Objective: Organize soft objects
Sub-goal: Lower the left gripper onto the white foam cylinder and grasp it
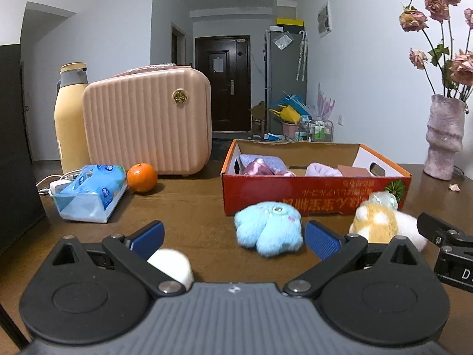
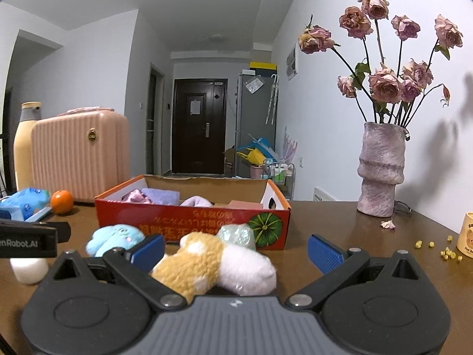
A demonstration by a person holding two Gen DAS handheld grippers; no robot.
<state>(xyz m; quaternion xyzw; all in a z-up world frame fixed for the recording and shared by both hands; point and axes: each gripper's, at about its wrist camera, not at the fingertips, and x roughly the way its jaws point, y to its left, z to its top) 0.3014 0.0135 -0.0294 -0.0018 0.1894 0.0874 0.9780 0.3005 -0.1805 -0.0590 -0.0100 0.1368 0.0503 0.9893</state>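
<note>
A blue plush toy (image 1: 268,228) lies on the brown table in front of a red cardboard box (image 1: 313,195); it also shows in the right wrist view (image 2: 113,239). The box (image 2: 192,222) holds purple and pink cloths (image 1: 263,164). A yellow-and-white plush (image 2: 212,266) lies between my right gripper's open fingers; it also shows in the left wrist view (image 1: 384,226). A pale green soft ball (image 2: 238,235) sits behind it. My left gripper (image 1: 233,238) is open and empty, just short of the blue plush. My right gripper (image 2: 235,250) is open around the yellow-and-white plush.
A white round object (image 1: 173,266) lies by my left finger. A tissue pack (image 1: 91,190), an orange (image 1: 142,177), a pink case (image 1: 147,121) and a yellow flask (image 1: 71,118) stand left. A vase of roses (image 2: 381,171) and a small cup (image 2: 466,239) stand right.
</note>
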